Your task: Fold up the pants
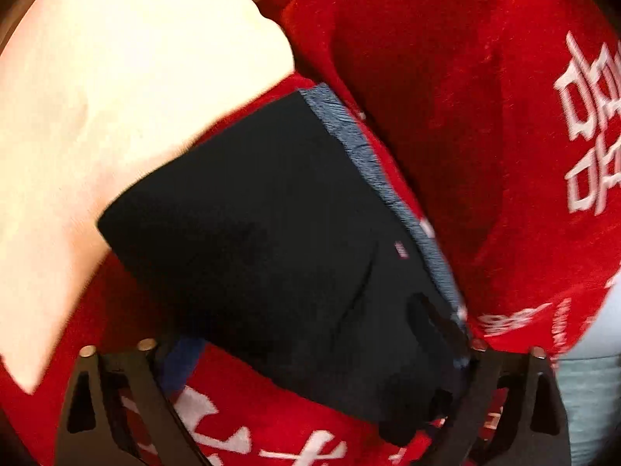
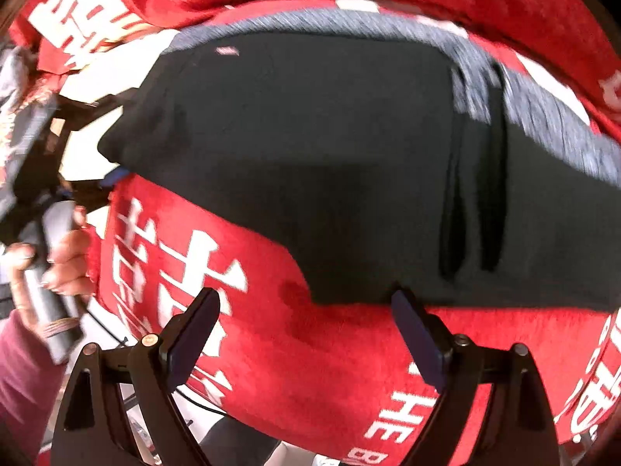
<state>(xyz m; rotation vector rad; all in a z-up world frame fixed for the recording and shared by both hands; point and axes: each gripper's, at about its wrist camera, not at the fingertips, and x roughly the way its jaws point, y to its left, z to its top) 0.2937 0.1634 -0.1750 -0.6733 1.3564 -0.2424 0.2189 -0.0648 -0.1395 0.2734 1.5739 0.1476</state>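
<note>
The black pants (image 1: 271, 240) lie folded into a thick rectangle on a red blanket (image 1: 446, 97) with white characters. A grey-blue waistband (image 1: 361, 147) runs along their far edge. In the left wrist view the pants cover the gap between my fingers; one blue pad (image 1: 182, 365) shows at the left, the right finger is hidden behind cloth. In the right wrist view the pants (image 2: 310, 155) fill the middle. My right gripper (image 2: 306, 310) is open, its pads (image 2: 194, 330) spread wide at the pants' near edge, the right tip touching the hem.
A cream pillow or sheet (image 1: 116, 97) lies left of the pants. The red blanket (image 2: 291, 349) spreads below and around. A person's hand (image 2: 58, 256) in a pink sleeve holds the other gripper's handle at the left.
</note>
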